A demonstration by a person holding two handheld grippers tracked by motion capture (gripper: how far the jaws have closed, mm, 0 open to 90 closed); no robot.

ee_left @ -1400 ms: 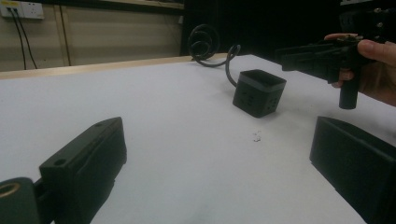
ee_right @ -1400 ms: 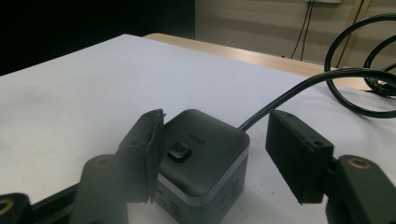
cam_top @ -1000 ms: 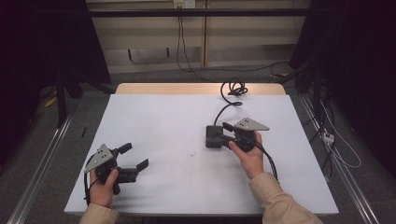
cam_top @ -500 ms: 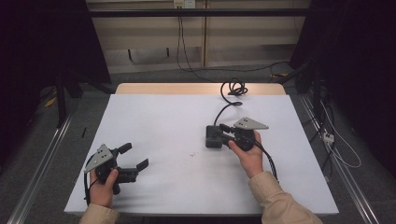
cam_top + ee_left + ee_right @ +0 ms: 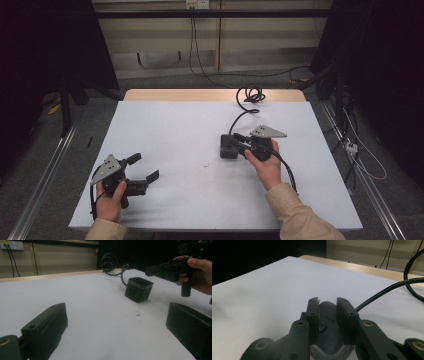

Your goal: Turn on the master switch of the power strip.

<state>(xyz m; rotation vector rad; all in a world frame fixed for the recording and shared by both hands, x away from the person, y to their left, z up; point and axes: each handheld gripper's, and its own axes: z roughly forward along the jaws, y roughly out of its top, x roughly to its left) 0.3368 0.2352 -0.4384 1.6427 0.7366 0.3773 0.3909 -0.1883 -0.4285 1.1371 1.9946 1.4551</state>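
1. Covering most of the high view was the white table [image 5: 165, 135], its pale wooden far edge showing at twelve o'clock.
2. Coiled near that far edge, at about one o'clock from the table's middle, lay a black cable [image 5: 250, 95]; it ran down across the white top into the back of the box.
3. The right gripper [image 5: 240, 146] sat at about three o'clock from the table's middle, held in the person's right hand [image 5: 265, 165], with its grey three-cornered plate on top. Its jaws had just been closing, and in the right gripper view they stood on either side of the box, seemingly pressed against its two sides.
4. The left gripper [image 5: 145, 167] rested low at about eight o'clock, held in the left hand [image 5: 111, 197], well apart from the box. Its jaws stood wide apart with nothing between them.
5. The black box [image 5: 138, 289] was a small, squat cube with rounded corners, a dark matte shell, an open or recessed top rim, and faint slots on one side face. It stood upright on the table just right of centre, at the nine o'clock side of the right hand [image 5: 229, 147].
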